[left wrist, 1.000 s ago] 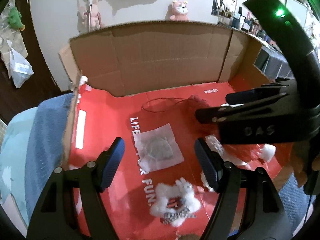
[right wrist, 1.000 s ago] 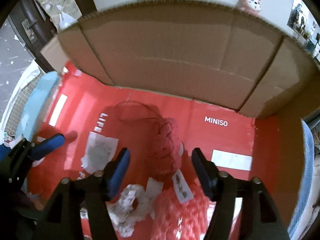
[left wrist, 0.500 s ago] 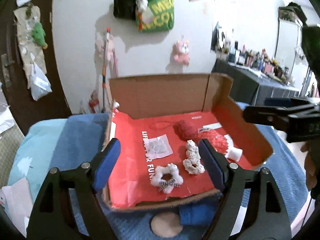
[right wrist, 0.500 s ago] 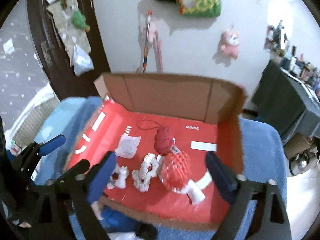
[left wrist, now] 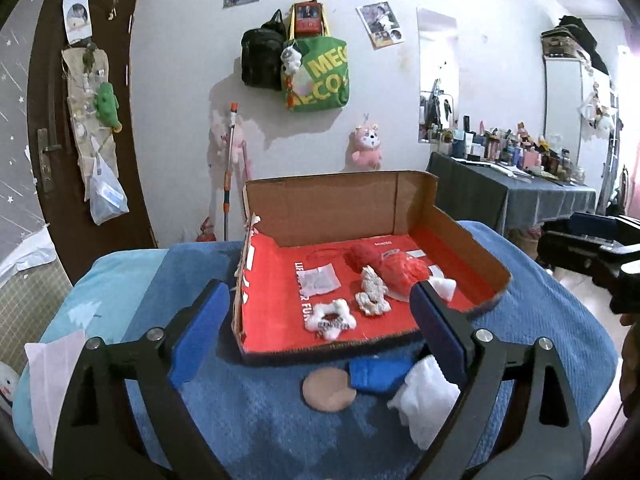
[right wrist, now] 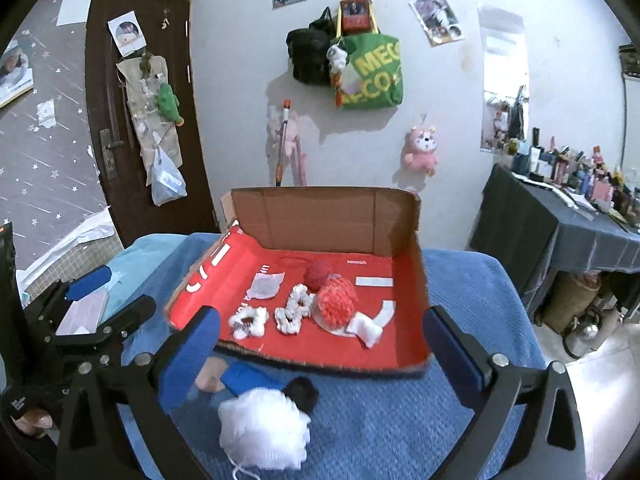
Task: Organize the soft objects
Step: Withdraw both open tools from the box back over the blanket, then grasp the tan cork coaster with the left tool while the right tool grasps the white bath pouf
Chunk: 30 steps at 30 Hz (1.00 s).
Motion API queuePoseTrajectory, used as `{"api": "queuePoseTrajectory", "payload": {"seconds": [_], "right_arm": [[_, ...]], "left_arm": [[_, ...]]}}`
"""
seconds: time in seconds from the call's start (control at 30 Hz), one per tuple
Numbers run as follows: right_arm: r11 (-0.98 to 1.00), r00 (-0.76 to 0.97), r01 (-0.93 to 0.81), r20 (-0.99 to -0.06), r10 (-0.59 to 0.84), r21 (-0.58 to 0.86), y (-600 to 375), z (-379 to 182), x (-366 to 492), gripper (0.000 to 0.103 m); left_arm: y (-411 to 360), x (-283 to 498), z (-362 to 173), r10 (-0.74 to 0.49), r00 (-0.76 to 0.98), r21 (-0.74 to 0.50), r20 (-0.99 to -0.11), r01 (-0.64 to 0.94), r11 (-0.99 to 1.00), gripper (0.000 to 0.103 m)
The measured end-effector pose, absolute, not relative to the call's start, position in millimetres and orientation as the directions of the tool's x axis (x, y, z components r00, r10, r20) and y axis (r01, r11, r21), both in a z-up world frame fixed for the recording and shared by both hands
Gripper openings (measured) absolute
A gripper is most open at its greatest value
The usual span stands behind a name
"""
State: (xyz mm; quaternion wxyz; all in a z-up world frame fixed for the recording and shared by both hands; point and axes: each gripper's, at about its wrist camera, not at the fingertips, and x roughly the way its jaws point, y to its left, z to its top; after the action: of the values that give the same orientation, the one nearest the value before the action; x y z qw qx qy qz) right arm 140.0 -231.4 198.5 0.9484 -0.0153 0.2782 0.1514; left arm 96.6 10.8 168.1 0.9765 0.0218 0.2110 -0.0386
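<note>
Both of your tools are empty right now. The left tool [left wrist: 316, 328] has its jaws wide apart, and so does the right tool [right wrist: 320, 348]. Both have just been opening, and nothing sits between the blue pads [left wrist: 200, 332].

The cardboard box [right wrist: 320, 216] with the red floor sits on the blue blanket [right wrist: 400, 420]. Some soft things are lined up inside it. There is a white fluffy scrunchie [right wrist: 248, 322] near the front, a second white scrunchie [right wrist: 294, 312] just beside it, and a red mesh puff [right wrist: 336, 302] next to that. A dark red yarn ball [right wrist: 318, 274] lies behind the puff, and a small clear packet [right wrist: 264, 285] lies to the left.

So it looks like you are between steps. One thing seems put away, and you are set to pick the next one.

Some soft things are not in the box yet. A white mesh puff [right wrist: 262, 428] lies on the blanket in front of the box, close to your right tool. A blue soft thing [right wrist: 248, 378], a round tan pad [left wrist: 328, 390] and a small black ball [right wrist: 302, 392] lie there too, near the box's front edge.

The white puff looks like the best next pick. Bring the right tool down over it, keep the jaws wide, and squeeze it in the middle. It is squishy and has a loose string, so grip it well. Then lift it over the box's low front edge and set it in a bare red spot.
</note>
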Motion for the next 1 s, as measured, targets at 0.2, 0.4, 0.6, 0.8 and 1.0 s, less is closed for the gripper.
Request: {"api": "queuePoseTrajectory", "payload": {"seconds": [0.2, 0.4, 0.6, 0.8, 1.0], "right_arm": [[0.964, 0.829, -0.264, -0.503, 0.244, 0.033, -239, 173, 108, 0.103], [0.976, 0.85, -0.219, -0.493, 0.185, -0.01, -244, 145, 92, 0.103], [0.975, 0.833, -0.22, -0.512, 0.207, 0.036, -254, 137, 92, 0.103], [0.971, 0.851, -0.229, -0.471, 0.232, 0.064, -261, 151, 80, 0.103], [0.964, 0.866, -0.257, -0.427, 0.26, 0.066, -262, 169, 64, 0.103]], "left_arm": [[4, 72, 150, -0.038, 0.925, 0.046, -0.379, 0.06, 0.997, 0.1], [4, 68, 134, -0.046, 0.903, 0.026, -0.427, 0.064, 0.998, 0.1], [7, 62, 145, -0.006, 0.912, 0.044, -0.41, 0.026, 0.999, 0.1], [6, 42, 169, 0.017, 0.928, 0.064, -0.372, 0.007, 0.998, 0.1], [5, 26, 186, 0.03, 0.932, 0.079, -0.361, -0.002, 0.997, 0.1]]}}
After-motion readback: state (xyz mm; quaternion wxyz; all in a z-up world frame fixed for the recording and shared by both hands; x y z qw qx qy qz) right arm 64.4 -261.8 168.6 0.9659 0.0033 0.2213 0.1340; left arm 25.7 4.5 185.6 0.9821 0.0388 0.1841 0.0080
